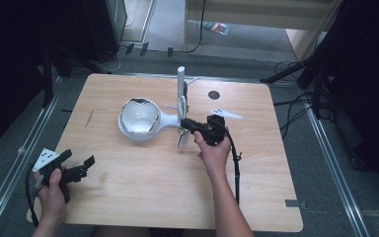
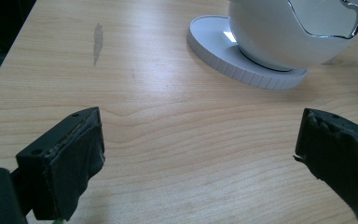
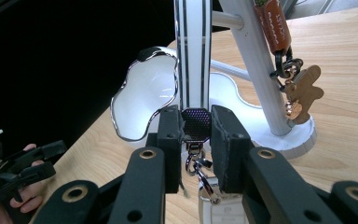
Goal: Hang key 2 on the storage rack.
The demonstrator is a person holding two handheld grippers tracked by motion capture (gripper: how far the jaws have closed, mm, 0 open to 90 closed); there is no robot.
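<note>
Your right gripper (image 3: 196,140) has its fingers (image 3: 170,140) clenched on a small dark keychain tab (image 3: 196,123), a metal clasp and ring (image 3: 200,175) dangling beneath it. It looks light and loose; it will probably swing, so grip the flat tab itself, not the slippery ring. Just beyond stands the white rack (image 3: 193,56), its slanted post (image 3: 256,65) carrying a brown keychain with a gingerbread charm (image 3: 303,93). The rack looks tall and thin, likely to tip if tugged. Its base joins a white bowl-shaped dish (image 1: 139,118) mid-bench (image 1: 128,197). Your left gripper (image 1: 76,168) rests near the bench's front left corner, fingers (image 2: 70,163) released wide, grasping nothing, well apart from the dish.
</note>
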